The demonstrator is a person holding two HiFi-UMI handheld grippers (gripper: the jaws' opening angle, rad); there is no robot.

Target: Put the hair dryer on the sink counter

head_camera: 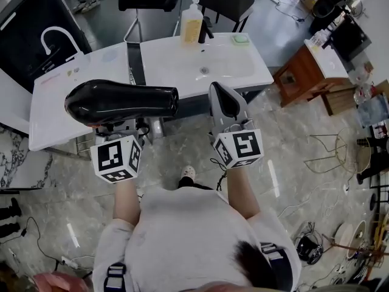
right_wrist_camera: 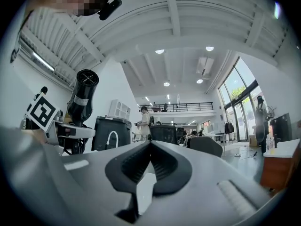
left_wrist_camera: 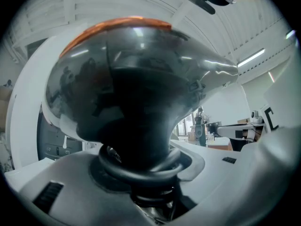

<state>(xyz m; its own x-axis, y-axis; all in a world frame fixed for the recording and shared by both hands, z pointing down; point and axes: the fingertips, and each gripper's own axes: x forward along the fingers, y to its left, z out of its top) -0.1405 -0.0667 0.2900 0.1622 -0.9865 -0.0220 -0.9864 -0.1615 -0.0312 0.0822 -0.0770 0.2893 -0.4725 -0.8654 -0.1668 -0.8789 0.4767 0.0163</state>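
Observation:
A glossy black hair dryer lies level in the air in front of the white sink counter, its nozzle pointing right. My left gripper is shut on its handle from below, and the dryer's body hides the jaws. In the left gripper view the hair dryer fills the picture, its handle and coiled cord clamped in the left gripper. My right gripper hovers beside the nozzle, shut and empty, pointing at the counter's front edge. From the right gripper view the hair dryer shows at the left.
On the counter stand a soap bottle, a black tap and a green soap dish behind the basin drain. A second white counter with a white tap adjoins on the left. A wooden cabinet stands to the right.

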